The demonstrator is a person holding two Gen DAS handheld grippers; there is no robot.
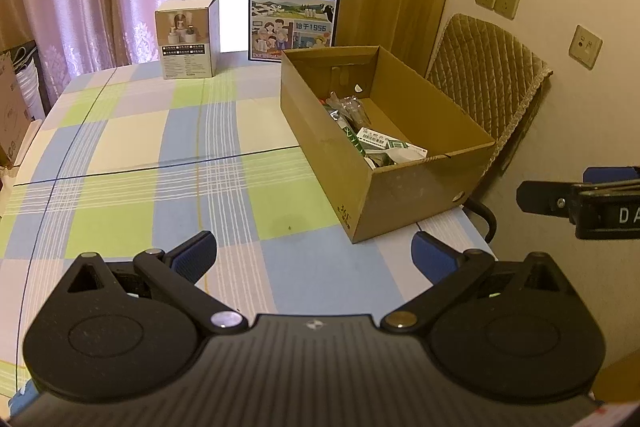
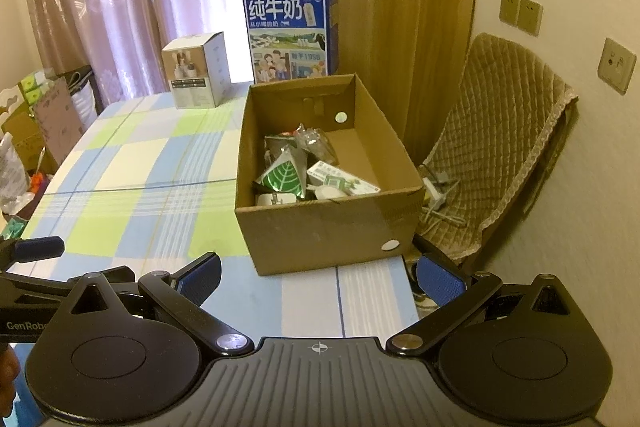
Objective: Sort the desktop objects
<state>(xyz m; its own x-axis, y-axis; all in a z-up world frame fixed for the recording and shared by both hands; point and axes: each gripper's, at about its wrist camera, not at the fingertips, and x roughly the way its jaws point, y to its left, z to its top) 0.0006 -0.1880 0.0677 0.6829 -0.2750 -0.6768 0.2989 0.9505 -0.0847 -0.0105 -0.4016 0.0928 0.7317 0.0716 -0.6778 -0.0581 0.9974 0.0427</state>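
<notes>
Blue-green-cream checked tablecloth, plain brown cardboard box, blue milk carton.

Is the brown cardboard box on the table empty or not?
Not empty. The cardboard box is open-topped, and packets lie inside.

Desk bare across left and centre, so wide lane for either gripper. Cardboard box blocks right edge, open top, reachable from above; packets fill its near-left, far-right floor free. Small white box and milk carton stand along far edge. Chair crowds box's right side, off desk.
</notes>
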